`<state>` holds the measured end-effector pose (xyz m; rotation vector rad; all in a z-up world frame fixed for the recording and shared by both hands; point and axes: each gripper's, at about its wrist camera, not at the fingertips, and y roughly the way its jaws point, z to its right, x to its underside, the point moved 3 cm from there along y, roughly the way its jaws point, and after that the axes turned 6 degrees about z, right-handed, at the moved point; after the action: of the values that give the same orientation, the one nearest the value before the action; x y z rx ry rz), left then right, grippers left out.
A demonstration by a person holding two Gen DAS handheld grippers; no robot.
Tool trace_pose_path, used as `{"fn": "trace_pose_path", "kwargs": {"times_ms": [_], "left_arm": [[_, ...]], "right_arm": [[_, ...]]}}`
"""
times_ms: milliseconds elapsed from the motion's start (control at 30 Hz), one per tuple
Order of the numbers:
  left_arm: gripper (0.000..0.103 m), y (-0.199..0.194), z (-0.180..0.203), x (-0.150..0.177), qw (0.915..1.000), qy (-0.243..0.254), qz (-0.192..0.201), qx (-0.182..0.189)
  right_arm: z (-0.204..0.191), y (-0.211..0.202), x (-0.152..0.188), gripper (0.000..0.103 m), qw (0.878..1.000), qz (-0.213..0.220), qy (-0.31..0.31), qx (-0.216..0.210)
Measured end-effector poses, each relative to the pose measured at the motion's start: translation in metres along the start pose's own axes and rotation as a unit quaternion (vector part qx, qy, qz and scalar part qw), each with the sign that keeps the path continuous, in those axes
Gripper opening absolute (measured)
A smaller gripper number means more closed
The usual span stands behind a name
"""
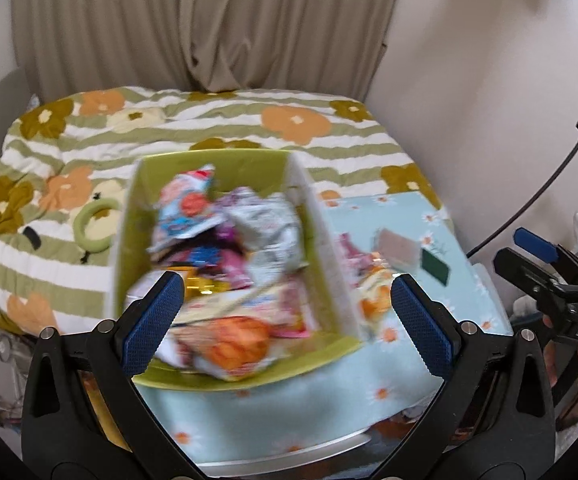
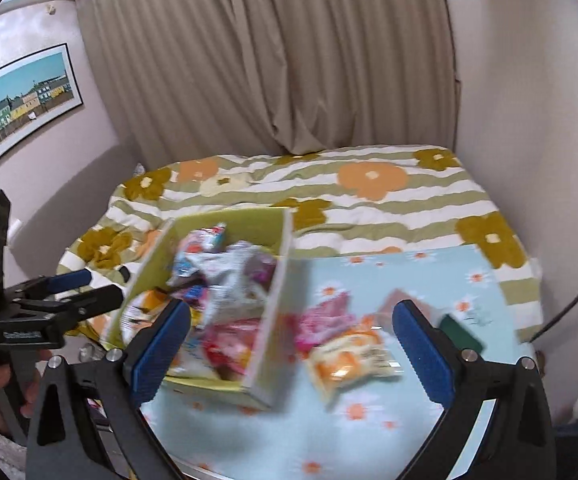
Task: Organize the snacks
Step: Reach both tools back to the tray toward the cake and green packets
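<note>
A green box full of mixed snack packets stands on a light blue daisy-print table. To its right lie a pink packet, an orange and white packet, a brown packet and a dark green packet. My left gripper is open and empty above the box's near end. My right gripper is open and empty above the box's right wall and the loose packets. Both views are blurred.
A bed with a green-striped flower quilt lies behind the table. A green ring rests on it. Beige curtains hang behind. A black cable runs along the right wall. A framed picture hangs left.
</note>
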<state>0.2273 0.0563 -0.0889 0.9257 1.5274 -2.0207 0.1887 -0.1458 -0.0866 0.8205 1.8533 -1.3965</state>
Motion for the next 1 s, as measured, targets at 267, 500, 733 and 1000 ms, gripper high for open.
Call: {"fn": "trace_pose_path", "kwargs": {"times_ms": [267,500,733,1000], "left_arm": [[0.102,0.041,0.104,0.017,0.9993,0.033,-0.013,-0.008],[0.102,0.085,0.166,0.042,0.9971,0.062,-0.031,-0.032],[0.102,0.133,0.196,0.076,0.9835,0.141,-0.08,-0.08],[0.102,0.192,0.202,0.091,0.9608,0.22,-0.137,-0.099]], "right_arm": [[0.09,-0.009,0.0,0.101,1.0,-0.017,-0.015,-0.007],[0.157,0.003,0.005,0.101,0.998,-0.036,-0.034,-0.028],[0.204,0.028,0.025,0.101,0.995,-0.072,-0.039,-0.05],[0.23,0.062,0.053,0.101,0.992,-0.111,-0.039,-0.052]]}}
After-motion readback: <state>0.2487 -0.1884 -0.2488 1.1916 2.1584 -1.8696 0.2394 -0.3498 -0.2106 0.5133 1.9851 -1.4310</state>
